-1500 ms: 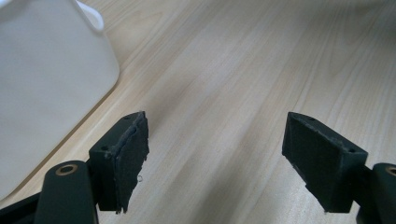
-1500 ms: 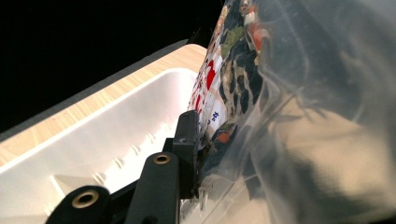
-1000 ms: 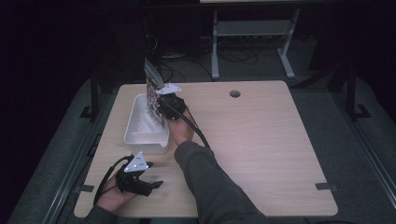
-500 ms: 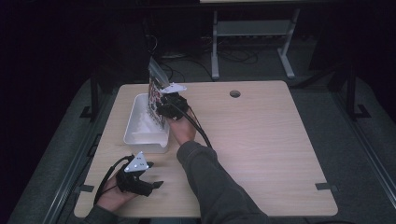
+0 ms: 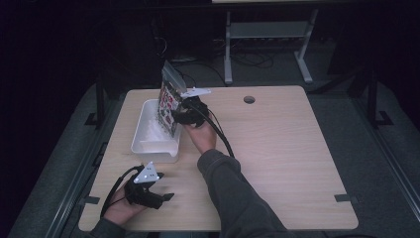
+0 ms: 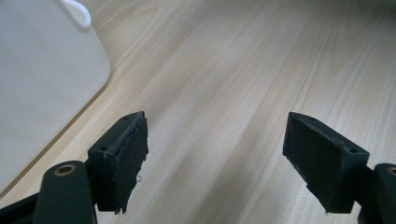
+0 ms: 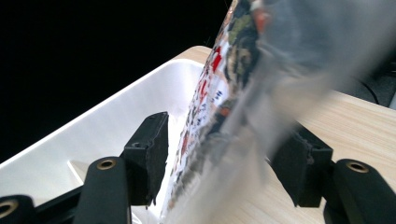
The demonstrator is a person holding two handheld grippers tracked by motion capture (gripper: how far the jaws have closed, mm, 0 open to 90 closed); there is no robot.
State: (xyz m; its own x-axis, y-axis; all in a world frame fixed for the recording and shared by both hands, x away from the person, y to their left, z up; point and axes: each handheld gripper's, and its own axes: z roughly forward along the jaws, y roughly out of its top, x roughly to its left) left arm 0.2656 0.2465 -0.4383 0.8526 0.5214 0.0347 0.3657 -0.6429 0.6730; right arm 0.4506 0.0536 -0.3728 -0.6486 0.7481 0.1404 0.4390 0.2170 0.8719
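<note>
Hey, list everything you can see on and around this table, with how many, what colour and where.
Light wooden table: one, pale wood, centre of the high view, with a round hole near its far edge.
White plastic rectangular bin: one, white, on the table's left part.
Printed plastic packet: one, multicoloured print with a clear top, standing tilted at the bin's right rim, between the right gripper's jaws.
Grey metal frame: one, grey, on the dark floor beyond the table.
Left gripper: one, black, jaws apart over bare wood at the near left.
Right gripper: one, black, at the packet; grip unclear.
Person's hands and sleeve: two hands, dark sleeve, from the near edge.
</note>
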